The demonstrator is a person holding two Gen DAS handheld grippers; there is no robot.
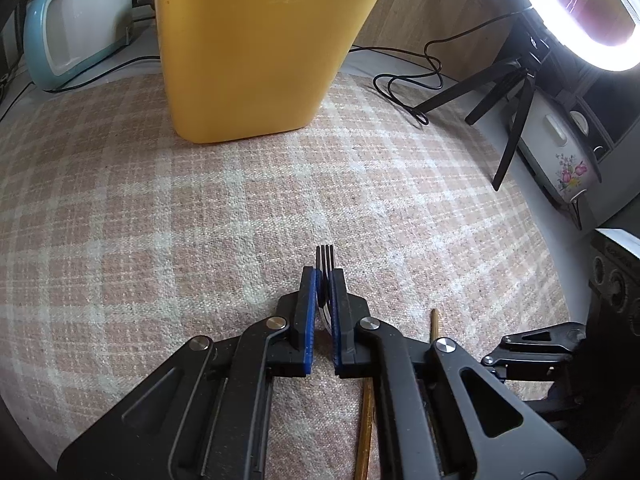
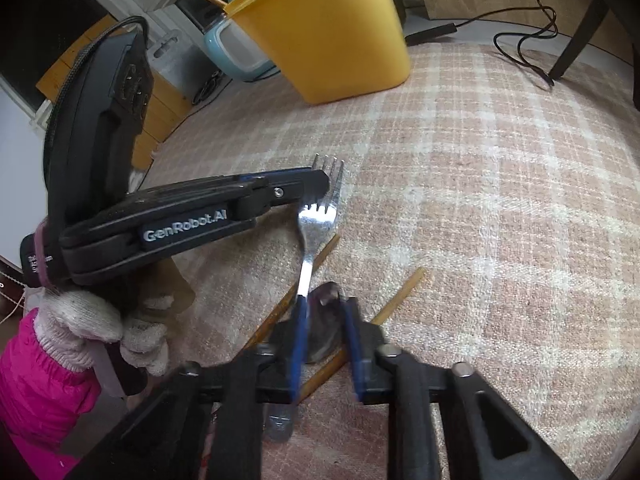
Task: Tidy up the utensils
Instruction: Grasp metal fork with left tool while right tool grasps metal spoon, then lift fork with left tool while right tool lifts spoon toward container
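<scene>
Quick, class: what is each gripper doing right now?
Left gripper: shut on the fork, near its tines.
Right gripper: open, fingers either side of a spoon lying on the cloth.

fork [image 2: 316,220]: steel, head clamped | chopsticks [image 2: 396,298]: flat on cloth

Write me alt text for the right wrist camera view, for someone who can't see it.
The left tool, held by a gloved hand, is closed on the tines of a metal fork above a plaid cloth. In the foreground the right tool is open over a spoon and wooden chopsticks; a yellow container stands behind.
</scene>
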